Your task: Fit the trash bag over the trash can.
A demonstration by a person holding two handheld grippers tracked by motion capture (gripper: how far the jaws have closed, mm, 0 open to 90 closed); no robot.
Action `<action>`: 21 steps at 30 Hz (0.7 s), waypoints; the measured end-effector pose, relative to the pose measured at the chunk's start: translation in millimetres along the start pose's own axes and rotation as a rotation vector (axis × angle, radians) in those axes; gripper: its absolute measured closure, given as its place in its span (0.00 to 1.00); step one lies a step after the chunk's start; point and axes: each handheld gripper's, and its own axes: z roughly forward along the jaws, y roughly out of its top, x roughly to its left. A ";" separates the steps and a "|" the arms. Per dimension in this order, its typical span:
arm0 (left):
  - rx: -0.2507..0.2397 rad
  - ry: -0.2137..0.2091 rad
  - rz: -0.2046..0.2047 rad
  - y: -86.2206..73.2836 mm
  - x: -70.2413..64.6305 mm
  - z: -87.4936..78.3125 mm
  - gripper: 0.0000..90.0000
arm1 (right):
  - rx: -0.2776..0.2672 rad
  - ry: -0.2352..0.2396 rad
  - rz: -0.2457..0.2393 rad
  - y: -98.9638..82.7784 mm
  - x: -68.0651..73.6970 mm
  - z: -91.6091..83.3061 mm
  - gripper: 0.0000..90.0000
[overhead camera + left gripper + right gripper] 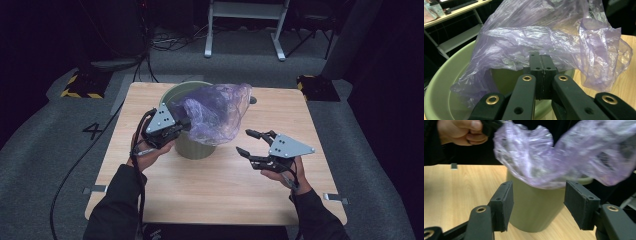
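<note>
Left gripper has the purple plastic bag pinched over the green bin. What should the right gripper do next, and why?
Probably bring the open right gripper in to pinch the free far edge of the thin purple plastic bag. The left gripper is shut on one edge only, so the bag hangs bunched above the pale green round bin instead of spread over its rim.

place: lab or studio | signs: black curtains, grey carpet, hazard-taped weights (cables trailing), lone wooden table

The bag is thin, crinkled, glossy lilac plastic film, the bin under it is smooth matt green plastic, the table is pale wood-grain laminate, and each tool has matt black jaws.
</note>
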 end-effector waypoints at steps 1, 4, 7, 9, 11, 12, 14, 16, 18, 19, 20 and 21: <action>0.002 0.003 0.003 -1.0 0.7 -1.0 1.00 | 0.001 -0.008 0.012 -0.6 -3.6 -0.8 0.46; 0.000 0.009 -0.010 -5.5 2.4 -4.3 1.00 | 0.012 -0.042 0.074 -1.9 -17.9 0.9 0.46; -0.001 0.011 -0.019 -10.7 4.8 -7.9 1.00 | 0.022 -0.050 0.097 -1.1 -28.0 6.5 0.45; 0.000 0.013 -0.025 -14.3 5.5 -10.4 1.00 | 0.047 -0.072 0.099 0.7 -32.7 12.3 0.43; 0.001 0.017 -0.027 -17.9 5.8 -12.9 1.00 | 0.050 -0.059 0.111 2.4 -36.4 17.7 0.42; 0.000 0.018 -0.029 -19.9 6.1 -14.0 1.00 | 0.049 -0.060 0.115 3.5 -37.9 20.4 0.41; -0.016 0.020 -0.039 -23.0 7.1 -17.8 1.00 | 0.051 -0.052 0.125 5.8 -39.9 25.8 0.40; -0.023 0.024 -0.038 -24.8 7.1 -20.9 1.00 | 0.042 -0.053 0.129 8.4 -41.0 30.3 0.39; -0.023 0.026 -0.038 -25.6 7.0 -23.3 1.00 | 0.031 -0.032 0.147 11.5 -41.0 33.8 0.39; -0.027 0.026 -0.038 -25.9 6.6 -24.7 1.00 | 0.030 -0.031 0.144 13.5 -40.4 35.5 0.38; -0.029 0.023 -0.036 -26.3 6.5 -26.4 1.00 | 0.034 -0.032 0.138 15.5 -39.3 37.2 0.38; -0.032 0.024 -0.036 -26.8 6.1 -27.9 1.00 | 0.033 -0.028 0.133 17.2 -38.6 38.5 0.36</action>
